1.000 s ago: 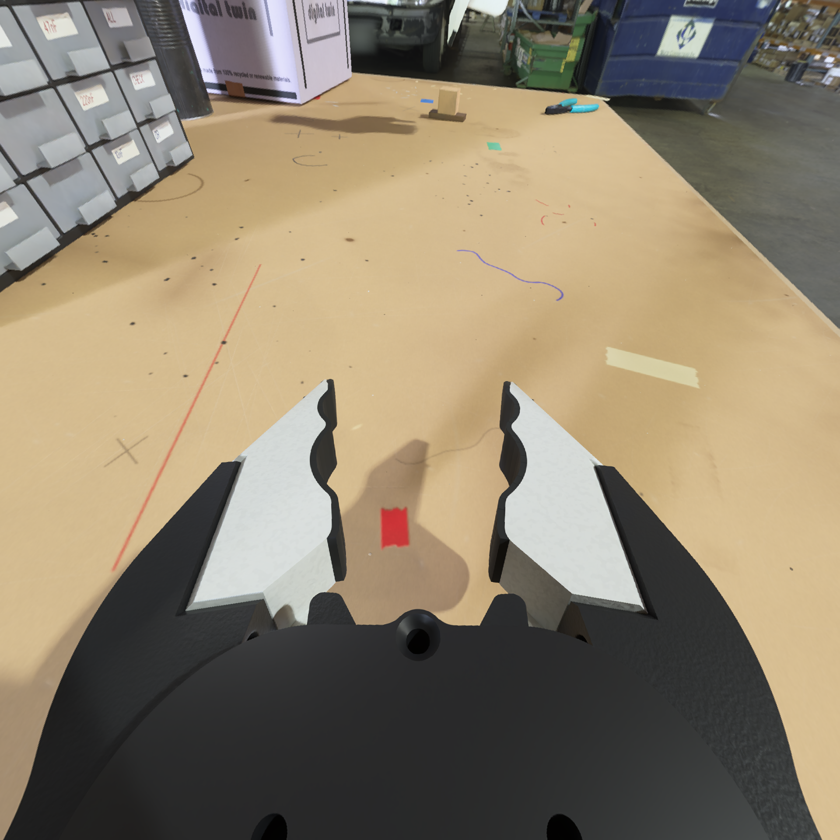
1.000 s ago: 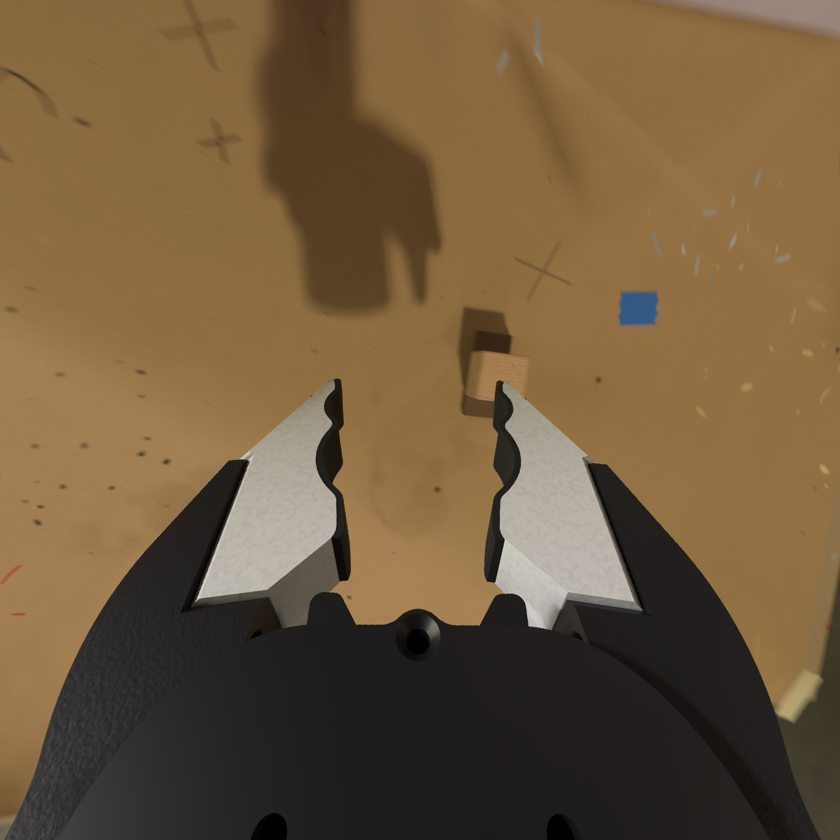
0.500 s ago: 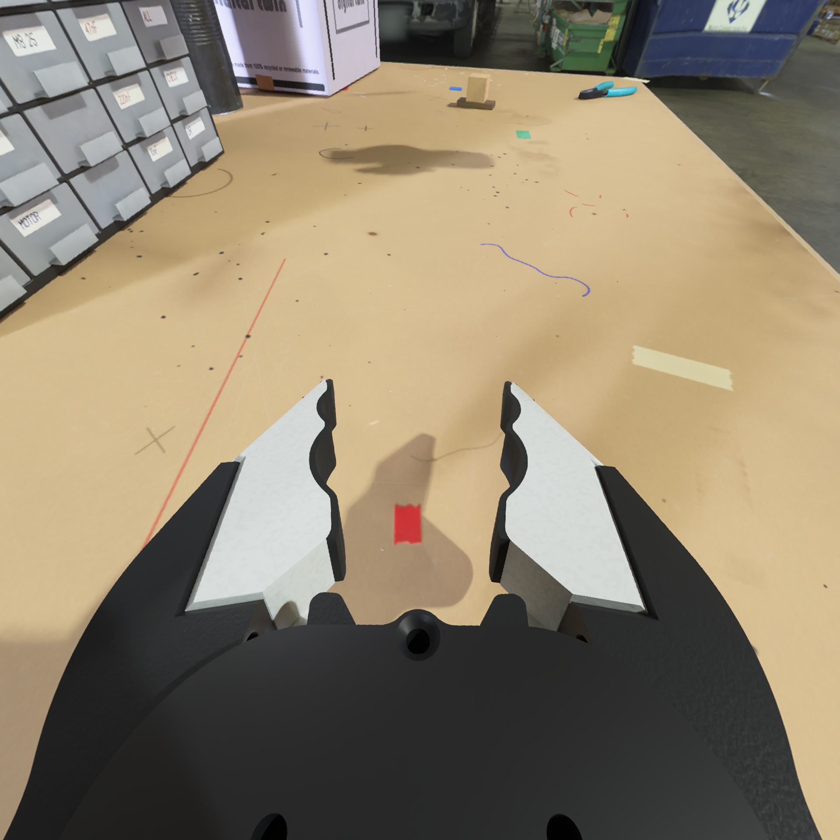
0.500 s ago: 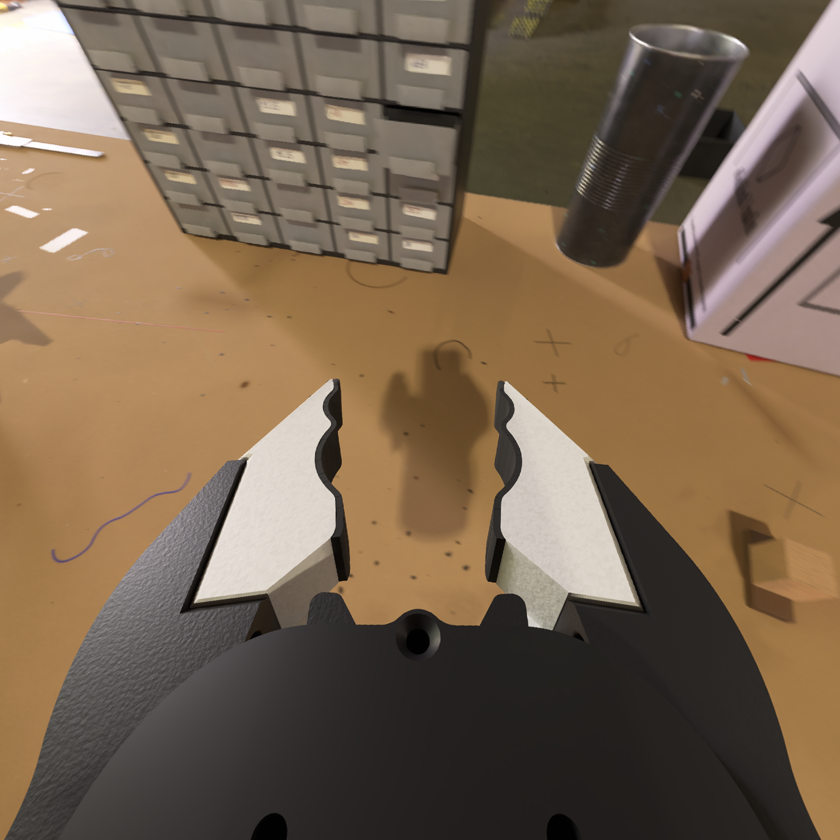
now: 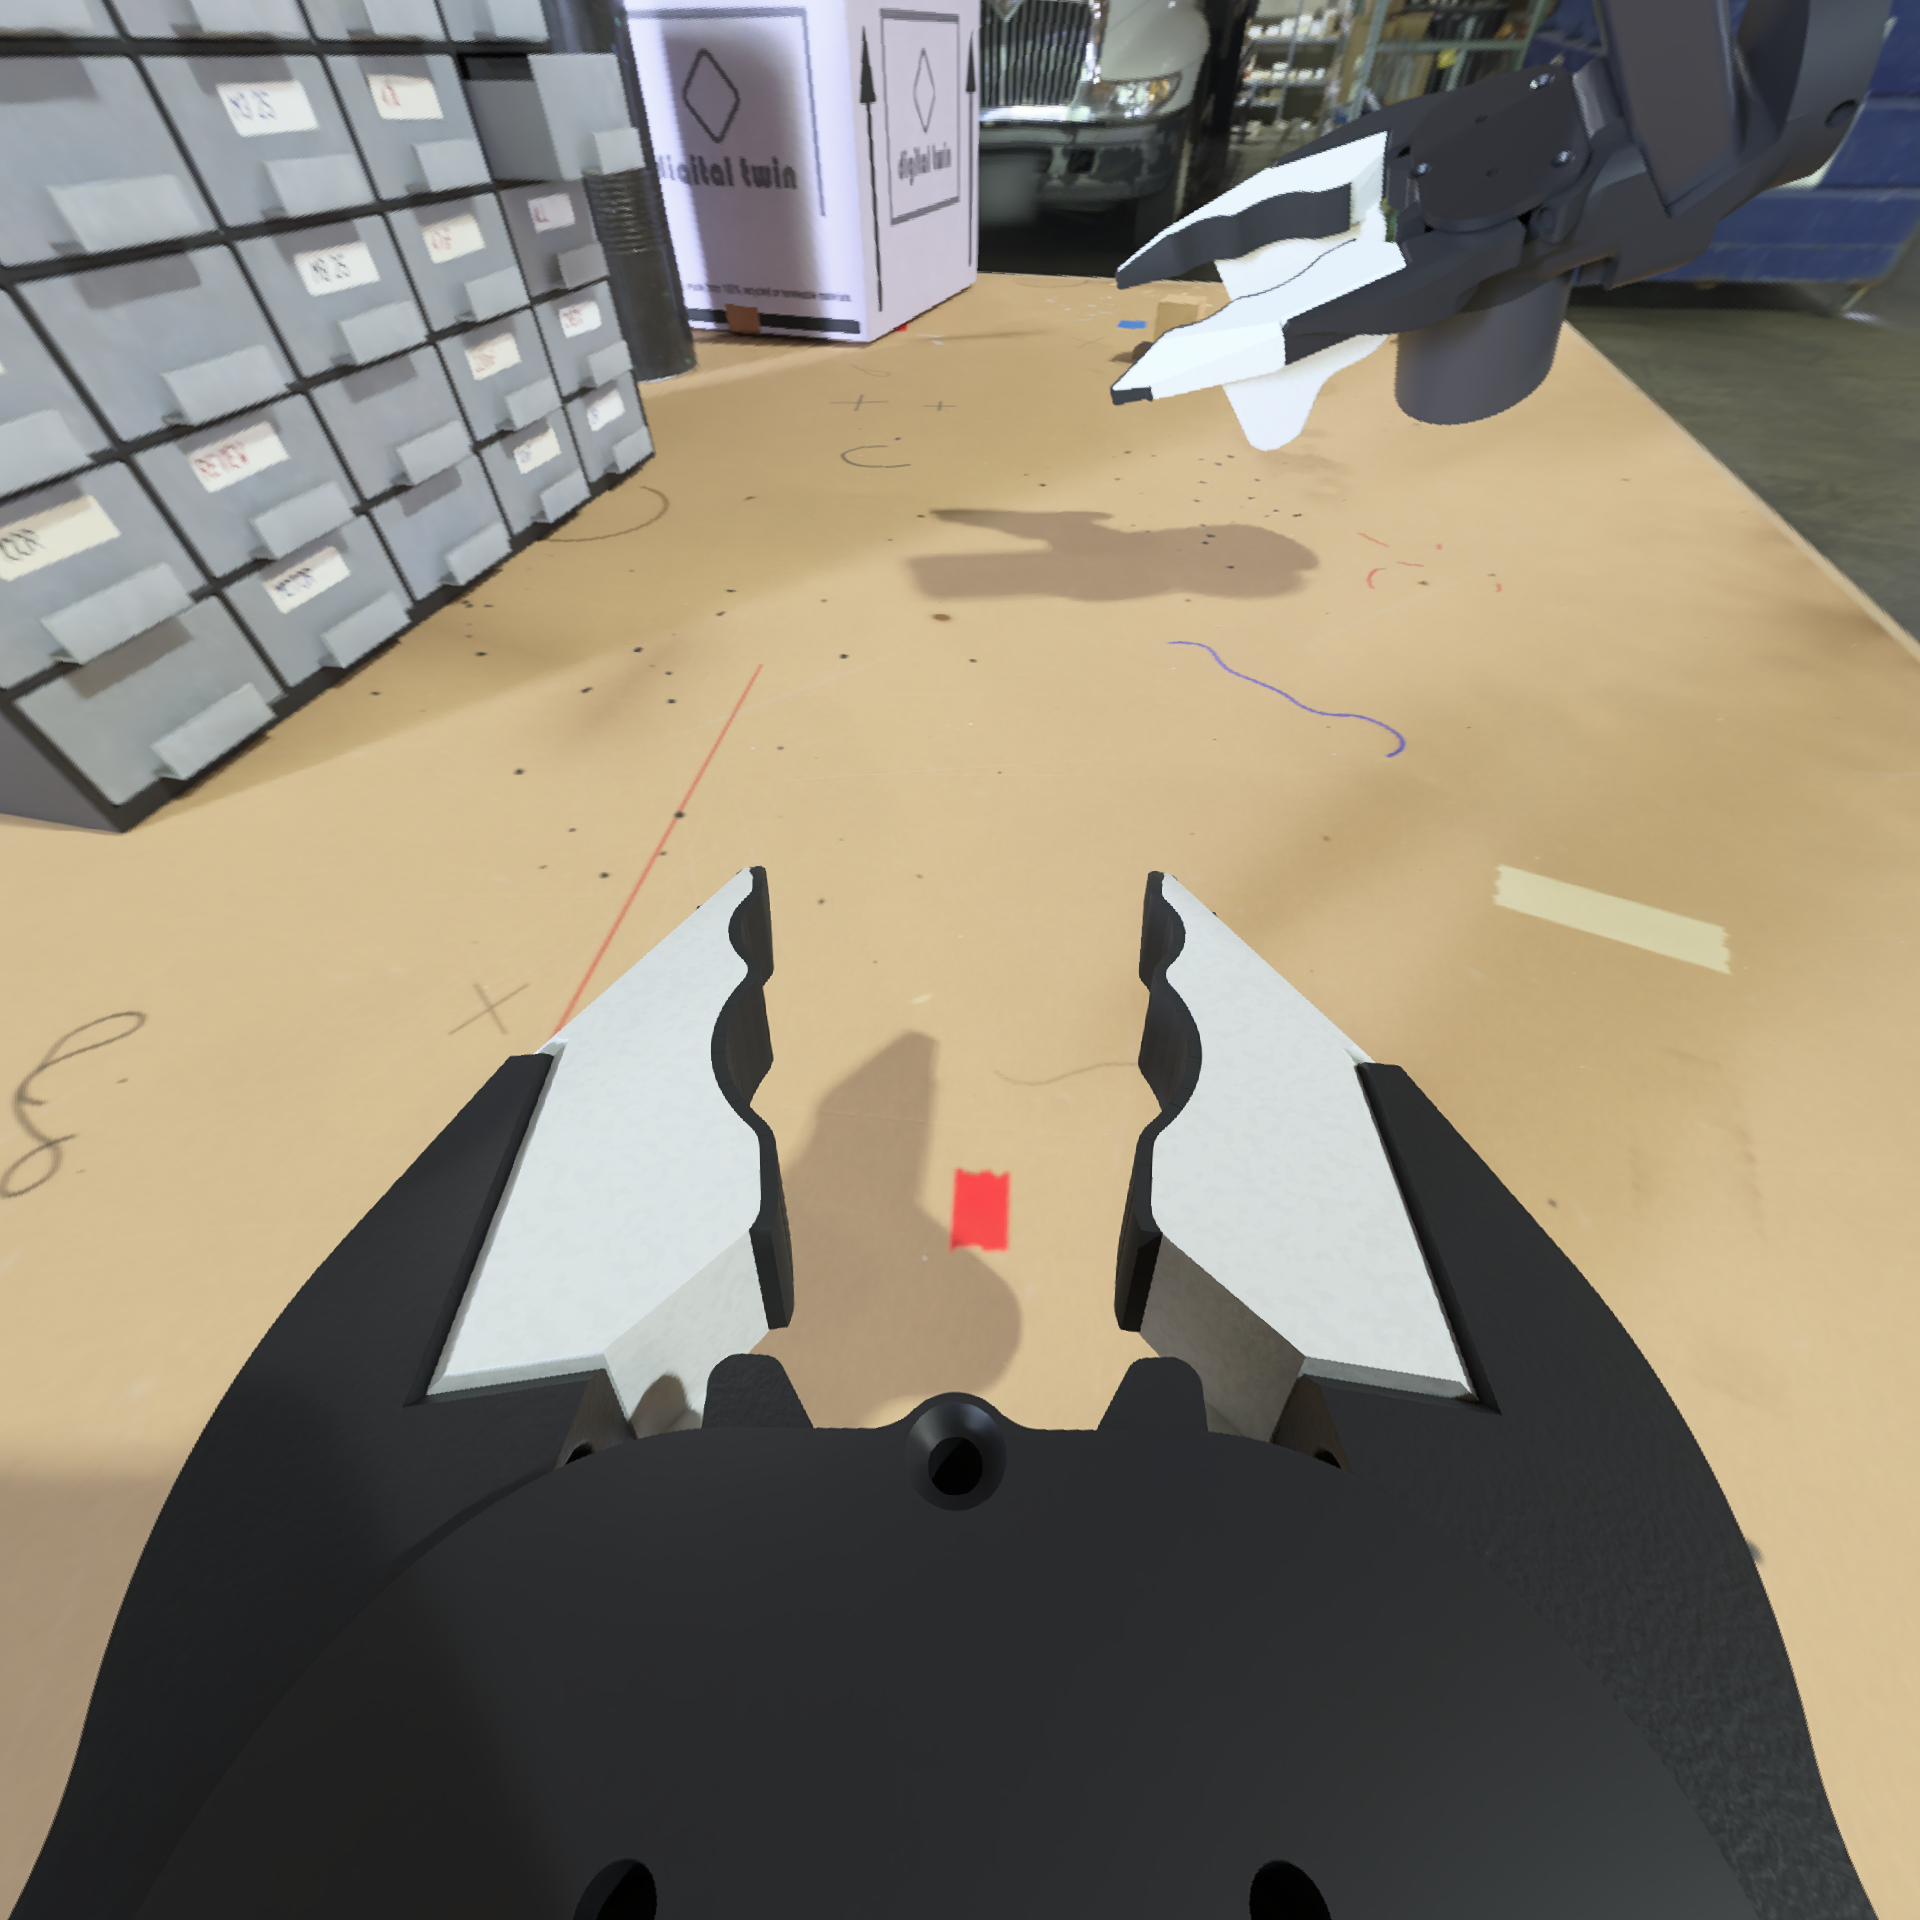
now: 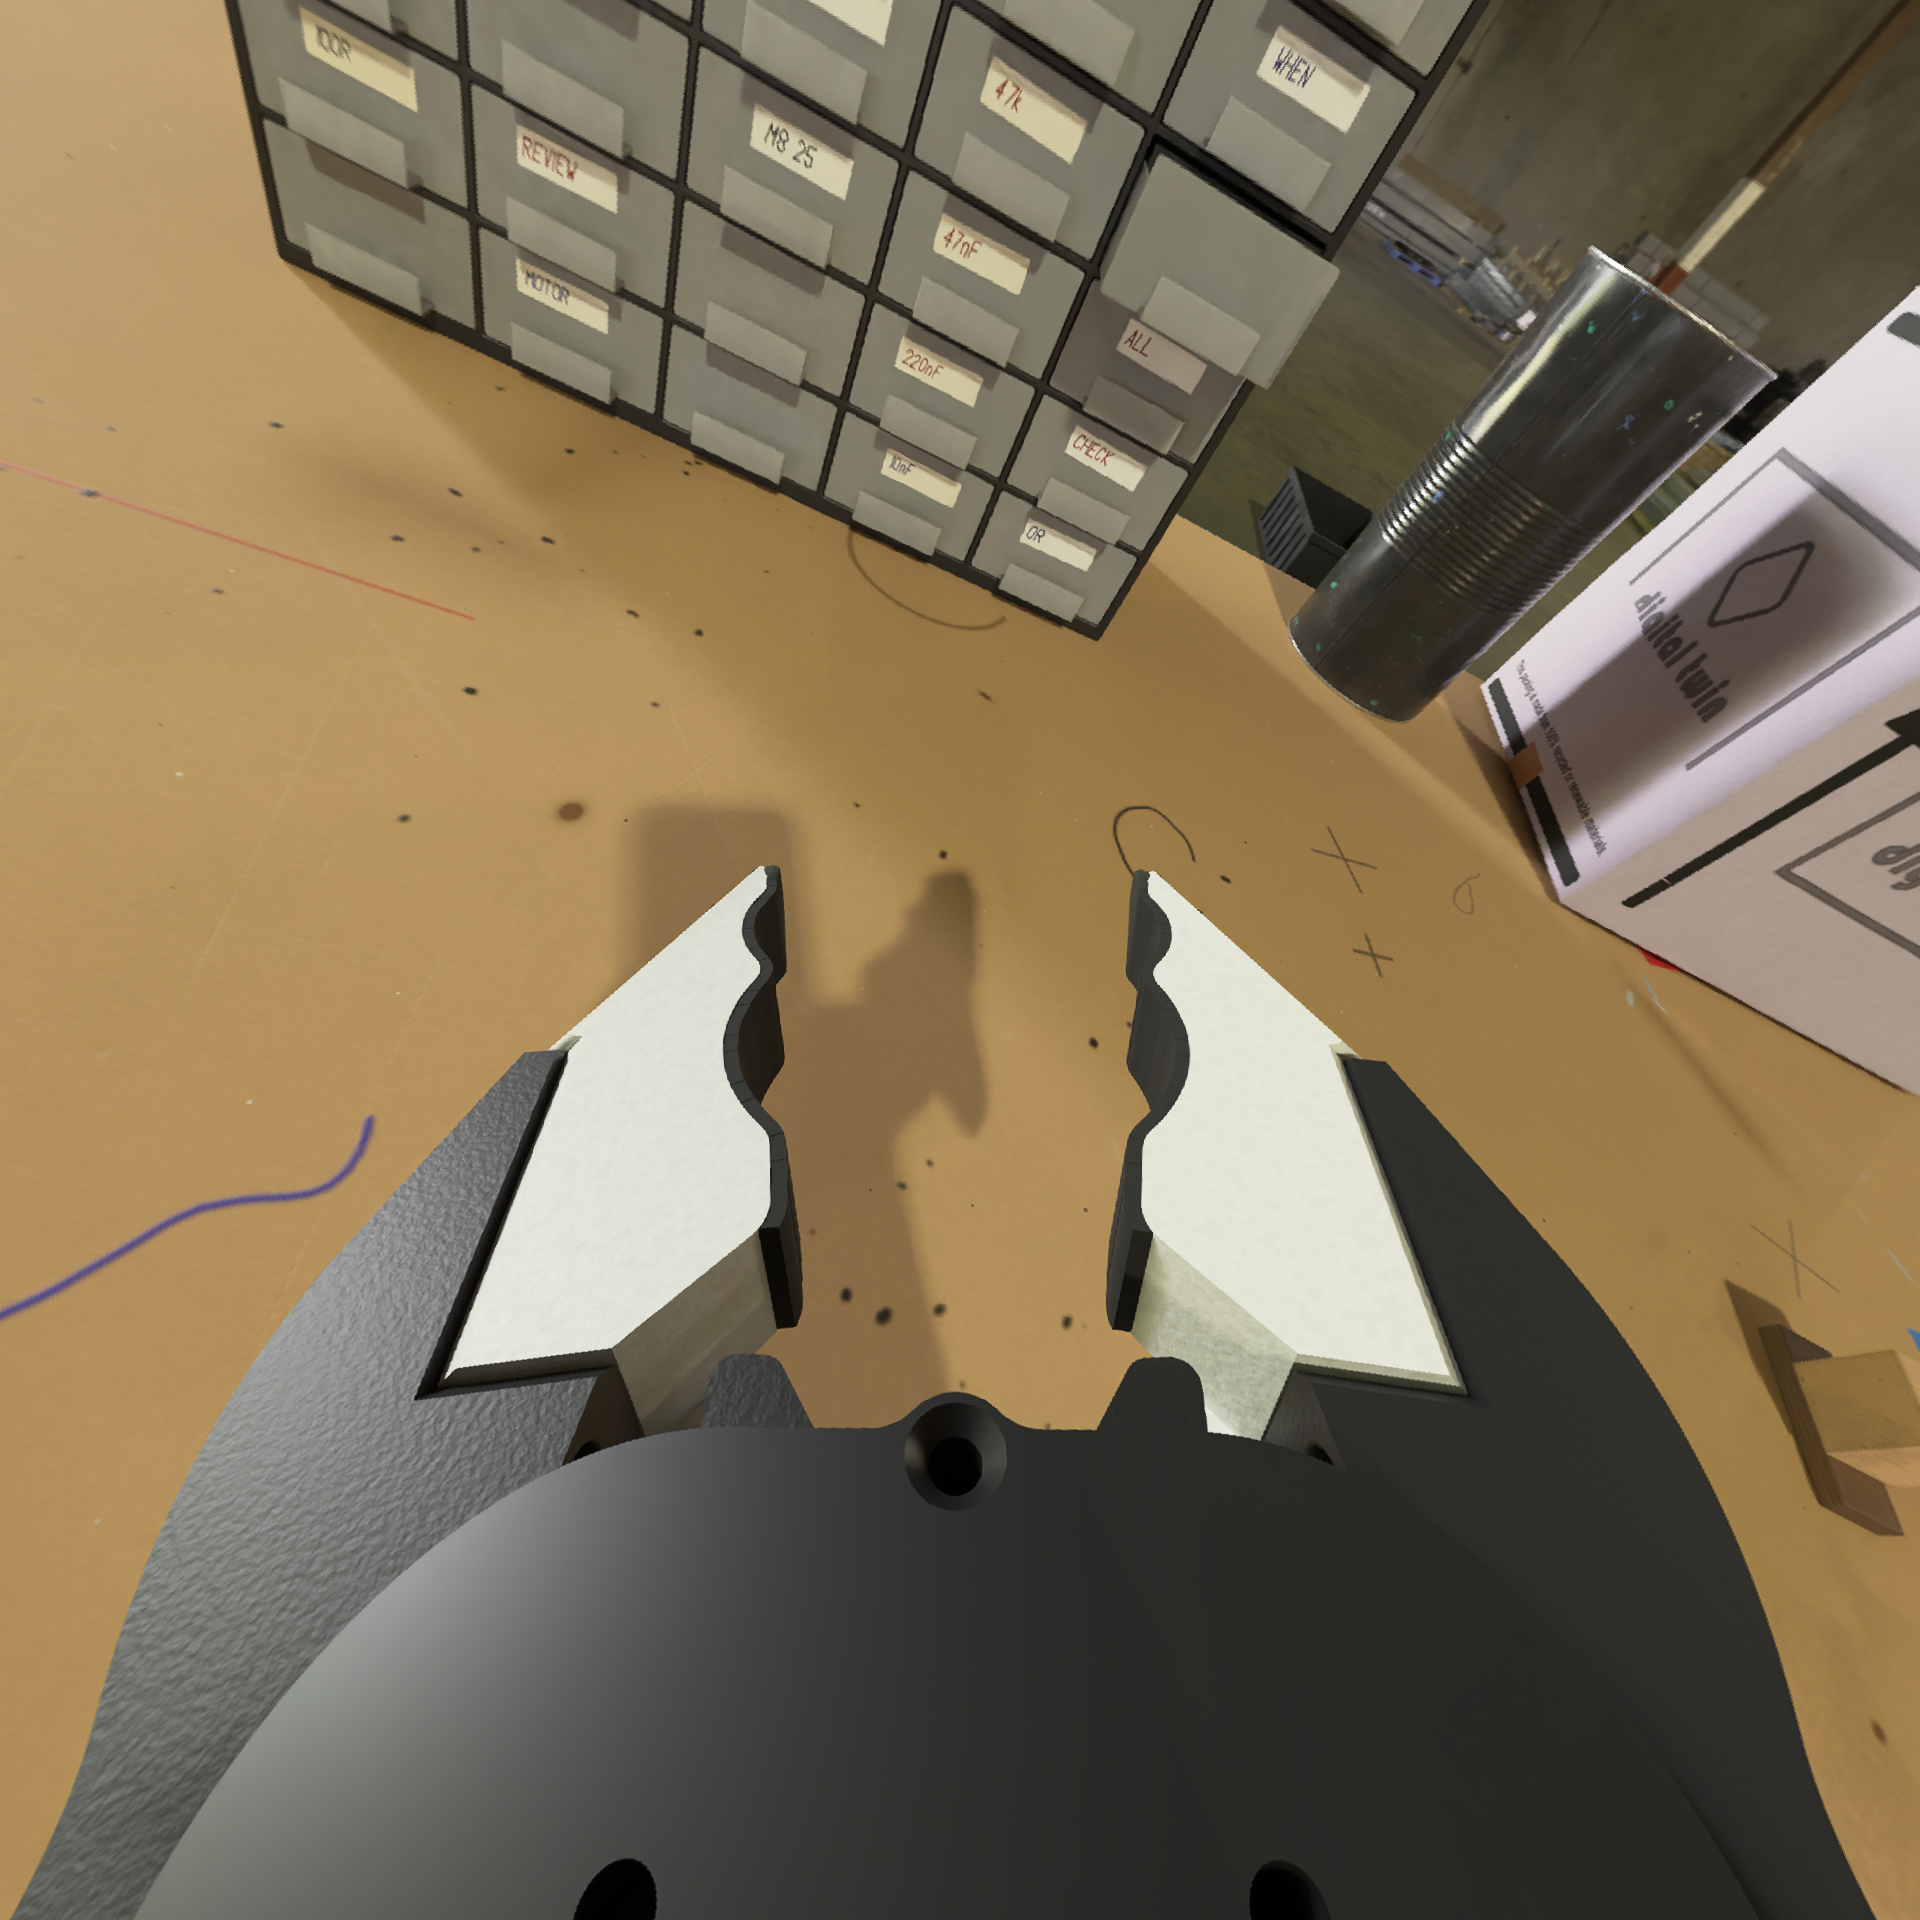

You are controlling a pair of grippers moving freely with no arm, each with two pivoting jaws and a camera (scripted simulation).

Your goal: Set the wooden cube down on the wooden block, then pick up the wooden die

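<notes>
The light wooden cube [image 6: 1870,1397] sits on the darker wooden block [image 6: 1785,1356] at the right edge of the right wrist view, apart from my right gripper [image 6: 956,876]. That gripper is open and empty and points at the drawer cabinet. In the left wrist view the cube [image 5: 1177,310] is far off, partly hidden behind the right gripper [image 5: 1120,338], which hovers above the table. My left gripper [image 5: 956,876] is open and empty, low over a red tape patch [image 5: 979,1208]. No die shows in either view.
A grey drawer cabinet [image 5: 260,364] stands on the left of the table [image 5: 1039,727]; it also shows in the right wrist view [image 6: 779,260]. A metal can [image 6: 1507,499] and a white box [image 6: 1766,727] stand beside it. The table's edge [image 5: 1766,499] runs along the right.
My right gripper has swung away from the cube toward the drawer cabinet and come into the left wrist view. The cube stays on the block. My left gripper has edged forward.
</notes>
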